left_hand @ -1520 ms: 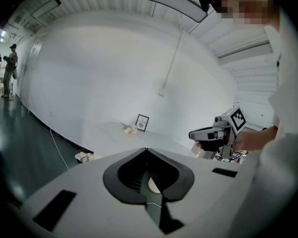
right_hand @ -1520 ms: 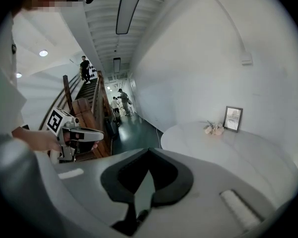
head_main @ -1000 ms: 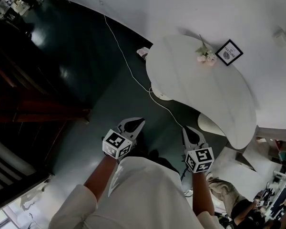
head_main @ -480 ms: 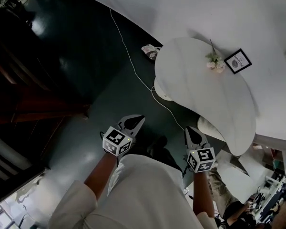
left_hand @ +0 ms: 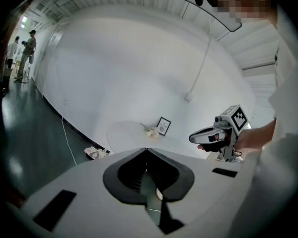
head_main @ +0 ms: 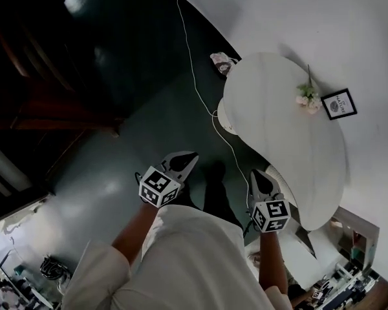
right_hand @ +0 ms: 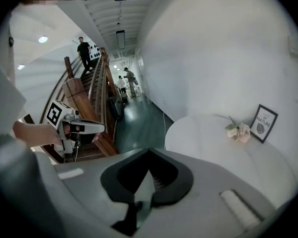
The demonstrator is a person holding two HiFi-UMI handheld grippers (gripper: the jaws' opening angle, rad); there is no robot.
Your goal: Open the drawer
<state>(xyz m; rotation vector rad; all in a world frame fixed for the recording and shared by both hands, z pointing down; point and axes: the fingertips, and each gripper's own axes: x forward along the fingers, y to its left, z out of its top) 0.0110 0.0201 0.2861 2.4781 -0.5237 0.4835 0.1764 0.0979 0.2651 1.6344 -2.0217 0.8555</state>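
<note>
A: Looking steeply down now. Holds the grey two-jaw left gripper [head_main: 193,155], marker cube at its back, out over the glossy dark green floor [head_main: 129,89]. Tips pressed together, nothing between them.

B: Same story on the other side. Carries the matching grey right gripper [head_main: 253,174] with its tips meeting too, empty, close to the rim of the white oval table top [head_main: 278,141].

A: And the drawer?

B: Cannot make out a drawer front anywhere. Shows only the top of that white table, from above and from both gripper views. No telling from here where the drawer sits.

A: Spots a small sprig of pale pink and white flowers [head_main: 306,97] lying on the far part of the top, just beside a small black-framed picture [head_main: 340,104] standing against the plain white wall [head_main: 323,18].

B: Follows a thin white cable [head_main: 193,76] running across the floor toward the table's foot, passing near a crumpled pale bundle [head_main: 222,61] at the base of the wall.

A: Over to the right gripper view: picks up a brown wooden staircase [right_hand: 89,93] beyond the left gripper, and several people [right_hand: 84,51] on the stairs and in the corridor behind.

B: Back on the head view. Holds both grippers apart from each other, pointing forward and down, either side of a white shirt [head_main: 194,263] filling the bottom of the picture. Touches nothing with either tool.
</note>
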